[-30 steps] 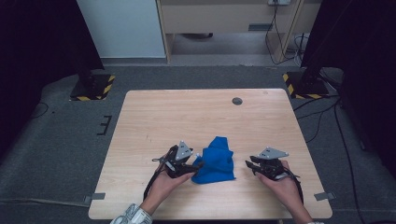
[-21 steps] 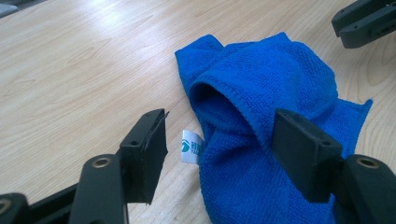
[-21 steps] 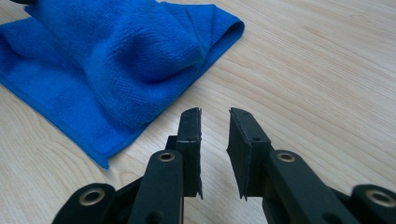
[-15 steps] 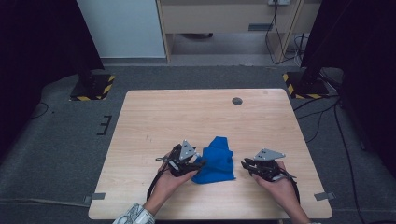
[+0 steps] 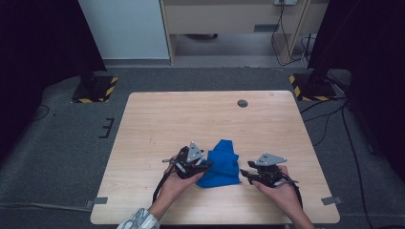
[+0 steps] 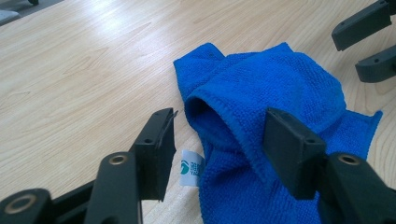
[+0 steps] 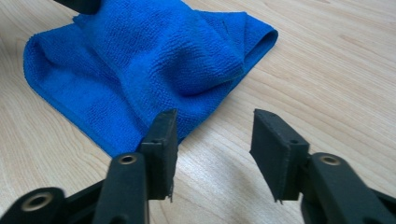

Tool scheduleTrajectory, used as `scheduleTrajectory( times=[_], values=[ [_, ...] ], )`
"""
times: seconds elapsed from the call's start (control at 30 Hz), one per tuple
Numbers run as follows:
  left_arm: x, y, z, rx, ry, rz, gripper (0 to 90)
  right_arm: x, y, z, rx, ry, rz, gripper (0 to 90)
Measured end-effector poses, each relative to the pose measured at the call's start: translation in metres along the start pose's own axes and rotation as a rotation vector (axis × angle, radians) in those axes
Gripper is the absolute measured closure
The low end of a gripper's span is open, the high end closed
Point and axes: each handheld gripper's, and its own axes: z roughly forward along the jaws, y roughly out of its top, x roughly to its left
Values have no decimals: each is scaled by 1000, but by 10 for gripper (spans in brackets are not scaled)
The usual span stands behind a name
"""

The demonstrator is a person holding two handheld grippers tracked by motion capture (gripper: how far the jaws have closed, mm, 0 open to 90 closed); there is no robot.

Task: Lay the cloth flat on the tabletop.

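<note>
A: Cloth position?
B: Blue cloth (image 5: 219, 164) is lying crumpled on the table (image 5: 157, 119), between my grippers.
A: Jaws?
B: Left gripper (image 6: 217, 140) is straddling a fold, closing, not pinching. Right gripper (image 7: 212, 140), beside the cloth's edge, is spreading, holding nothing.

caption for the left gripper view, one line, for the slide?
Left gripper, jaws open, astride a raised fold of the crumpled blue cloth on the wooden table.

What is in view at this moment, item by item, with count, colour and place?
cloth: one, blue, crumpled with a white label, near middle of the table
table: one, light wood, centre of the room
round insert: one, dark, far side of the tabletop
striped stand bases: two, black and yellow, on the floor at the far corners
left gripper: one, black, jaws open around a cloth fold
right gripper: one, black, jaws open beside the cloth edge
</note>
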Motion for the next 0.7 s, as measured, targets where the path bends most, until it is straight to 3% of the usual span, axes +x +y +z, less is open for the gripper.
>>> scheduleTrajectory(
  times=[0.17, 0.37, 0.47, 0.57, 0.7],
  values=[
    [-2, 1, 0, 3, -14, 6, 524, 2, 0, 1, -5, 14, 6, 447],
    [-7, 2, 8, 31, -30, 52, 704, 9, -1, 7, 17, 20, -11, 388],
    [-6, 3, 8, 28, -44, 51, 820, 11, -1, 9, 23, 17, -17, 366],
    [-3, 7, -2, -11, -37, 33, 852, 12, -1, 9, 22, 12, -17, 351],
    [6, 12, -18, -83, -6, -19, 853, 12, -1, 9, 17, 7, -17, 338]
  ],
)
